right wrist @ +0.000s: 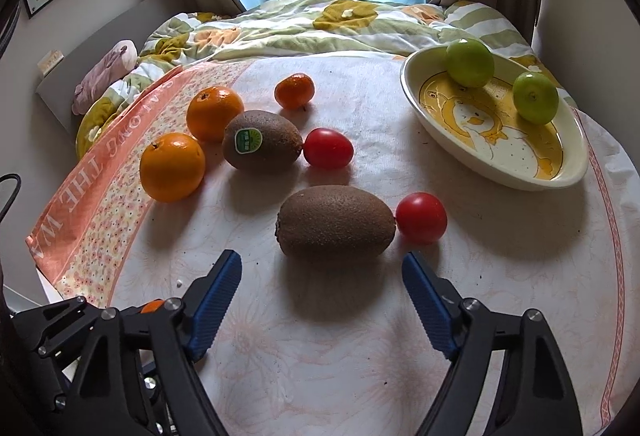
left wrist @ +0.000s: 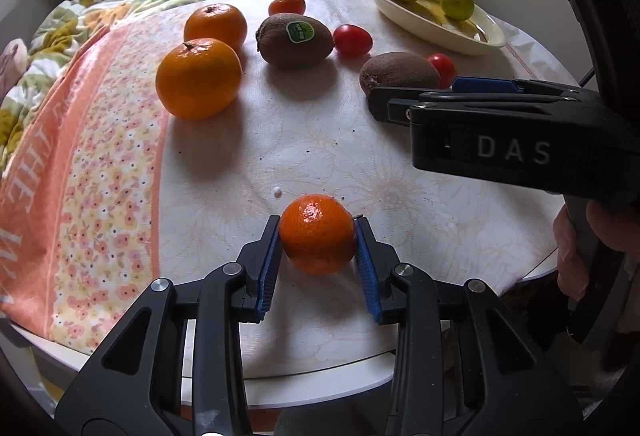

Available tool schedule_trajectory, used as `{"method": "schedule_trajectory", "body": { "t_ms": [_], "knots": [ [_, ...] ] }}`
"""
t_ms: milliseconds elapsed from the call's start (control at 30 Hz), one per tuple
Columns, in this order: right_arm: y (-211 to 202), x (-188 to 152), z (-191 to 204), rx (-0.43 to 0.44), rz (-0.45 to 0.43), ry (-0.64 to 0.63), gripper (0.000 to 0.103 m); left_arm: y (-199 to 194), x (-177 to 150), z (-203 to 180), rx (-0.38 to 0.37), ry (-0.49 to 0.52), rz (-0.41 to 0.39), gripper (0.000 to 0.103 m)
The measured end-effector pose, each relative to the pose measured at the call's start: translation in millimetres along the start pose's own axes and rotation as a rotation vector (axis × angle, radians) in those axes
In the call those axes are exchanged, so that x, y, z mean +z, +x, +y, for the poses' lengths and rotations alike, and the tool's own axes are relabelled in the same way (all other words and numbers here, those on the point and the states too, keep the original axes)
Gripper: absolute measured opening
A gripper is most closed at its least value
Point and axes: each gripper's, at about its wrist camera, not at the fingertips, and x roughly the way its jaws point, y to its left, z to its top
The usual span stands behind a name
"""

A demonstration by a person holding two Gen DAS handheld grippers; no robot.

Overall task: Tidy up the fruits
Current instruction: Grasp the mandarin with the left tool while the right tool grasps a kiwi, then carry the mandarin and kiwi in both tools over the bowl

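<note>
My left gripper (left wrist: 317, 236) is shut on a small mandarin (left wrist: 317, 232), held just above the cloth near the table's front edge. My right gripper (right wrist: 322, 268) is open and empty, its jaws just in front of a plain kiwi (right wrist: 336, 222); it shows from the side in the left wrist view (left wrist: 440, 92). Two oranges (right wrist: 172, 166) (right wrist: 215, 112), a stickered kiwi (right wrist: 262, 140), another small mandarin (right wrist: 294, 90) and two red tomatoes (right wrist: 328, 147) (right wrist: 421, 217) lie on the cloth. Two green fruits (right wrist: 470, 62) (right wrist: 535, 97) sit in the duck dish (right wrist: 496, 172).
The round table (left wrist: 320, 384) carries a white and orange floral cloth (right wrist: 100, 196). A bed with a flowered quilt (right wrist: 320, 24) lies behind it. The dish stands at the far right, near the table's edge.
</note>
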Motion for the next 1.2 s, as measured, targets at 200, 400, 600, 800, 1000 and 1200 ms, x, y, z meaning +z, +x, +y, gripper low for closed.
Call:
{"method": "schedule_trajectory", "body": {
  "t_ms": [200, 400, 600, 800, 1000, 1200],
  "knots": [
    [7, 7, 3, -0.025, -0.001, -0.015, 0.080, -4, -2, 10, 0.005, -0.005, -0.007, 0.039],
    [14, 16, 10, -0.052, -0.007, -0.043, 0.080, -8, 0, 20, 0.012, -0.021, -0.016, 0.039],
    [26, 19, 5, -0.080, 0.022, -0.026, 0.066, -8, 2, 27, 0.010, -0.027, -0.021, 0.039],
    [26, 18, 2, -0.076, 0.010, -0.011, 0.063, -8, 4, 32, 0.009, -0.025, -0.022, 0.039],
    [19, 19, 3, -0.062, -0.004, 0.016, 0.063, -15, 10, 35, 0.002, -0.016, -0.039, 0.039],
    [-7, 27, 4, -0.064, -0.036, 0.044, 0.063, -34, 27, 35, -0.013, 0.006, -0.076, 0.039]
  ]
}}
